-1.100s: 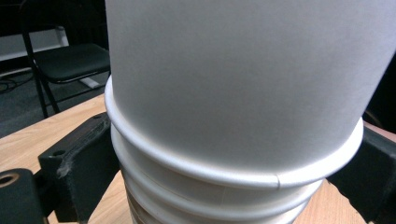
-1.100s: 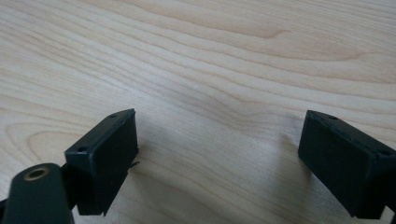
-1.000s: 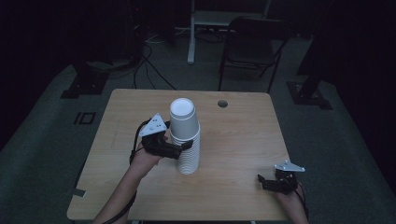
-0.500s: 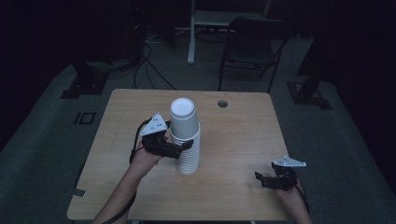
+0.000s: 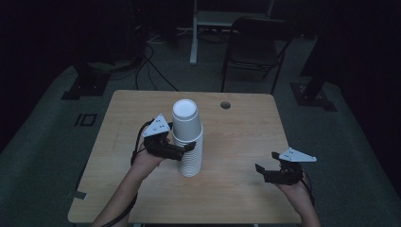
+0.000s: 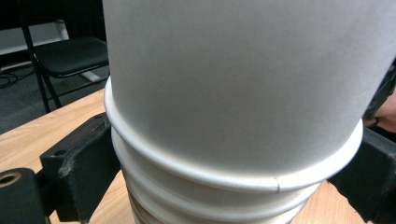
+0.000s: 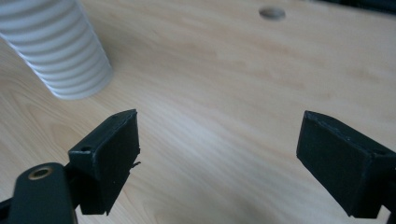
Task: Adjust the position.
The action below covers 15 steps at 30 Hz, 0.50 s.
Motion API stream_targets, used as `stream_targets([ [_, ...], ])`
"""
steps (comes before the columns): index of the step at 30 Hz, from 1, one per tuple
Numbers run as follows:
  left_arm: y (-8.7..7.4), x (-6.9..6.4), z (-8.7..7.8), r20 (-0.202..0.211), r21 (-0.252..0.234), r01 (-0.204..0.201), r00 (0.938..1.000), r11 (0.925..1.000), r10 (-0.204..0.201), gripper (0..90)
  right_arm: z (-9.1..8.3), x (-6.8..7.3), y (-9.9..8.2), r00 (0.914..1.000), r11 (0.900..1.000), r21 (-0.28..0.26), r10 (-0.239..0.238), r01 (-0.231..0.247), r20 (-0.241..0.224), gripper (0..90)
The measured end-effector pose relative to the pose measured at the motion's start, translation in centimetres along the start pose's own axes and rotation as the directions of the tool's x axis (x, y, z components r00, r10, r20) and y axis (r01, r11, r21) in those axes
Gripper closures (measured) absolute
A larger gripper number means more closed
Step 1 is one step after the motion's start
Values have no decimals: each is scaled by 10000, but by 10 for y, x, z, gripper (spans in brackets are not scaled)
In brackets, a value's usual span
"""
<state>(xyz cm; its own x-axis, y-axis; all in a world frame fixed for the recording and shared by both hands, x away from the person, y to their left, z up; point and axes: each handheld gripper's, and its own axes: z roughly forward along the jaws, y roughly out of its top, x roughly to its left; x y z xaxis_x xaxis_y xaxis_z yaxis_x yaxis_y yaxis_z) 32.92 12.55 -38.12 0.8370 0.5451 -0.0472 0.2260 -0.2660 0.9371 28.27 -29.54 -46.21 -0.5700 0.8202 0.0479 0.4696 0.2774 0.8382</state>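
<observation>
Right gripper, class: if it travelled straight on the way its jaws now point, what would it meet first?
Probably nothing at first: the open right gripper faces bare table. The stack of white cups stands left of that line, the table's hole far ahead. Depth is uncertain.

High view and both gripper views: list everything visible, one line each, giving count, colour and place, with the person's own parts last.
Stack of paper cups: one stack, white, upside down near the table's middle; single cup count unclear.
Table: one, light wood, centre of the high view.
Hole in the table: one, dark, near the far edge.
Folding chair: one, black, on the floor beyond the table.
Floor cables: several, dark, beyond the table's far left.
Left gripper: one, black with grey plate, jaws around the stack below the top cup's rim.
Right gripper: one, black with grey plate, open over the table's near right.
Forearms and hands: two, entering from the bottom edge.
</observation>
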Motion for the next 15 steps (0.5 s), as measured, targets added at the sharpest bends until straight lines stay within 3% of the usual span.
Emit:
stream_targets([
  [7, 0, 0, 0, 10, -5, 17, 10000, 10000, -17, 54, -4, 11, 34, 9971, 9966, -586, -607, 580, -458, 126],
  [15, 0, 0, 0, 39, 5, 11, 10000, 10000, -11, 54, -3, 22, 60, 9855, 9881, -1168, -1145, 999, -1254, 130],
])
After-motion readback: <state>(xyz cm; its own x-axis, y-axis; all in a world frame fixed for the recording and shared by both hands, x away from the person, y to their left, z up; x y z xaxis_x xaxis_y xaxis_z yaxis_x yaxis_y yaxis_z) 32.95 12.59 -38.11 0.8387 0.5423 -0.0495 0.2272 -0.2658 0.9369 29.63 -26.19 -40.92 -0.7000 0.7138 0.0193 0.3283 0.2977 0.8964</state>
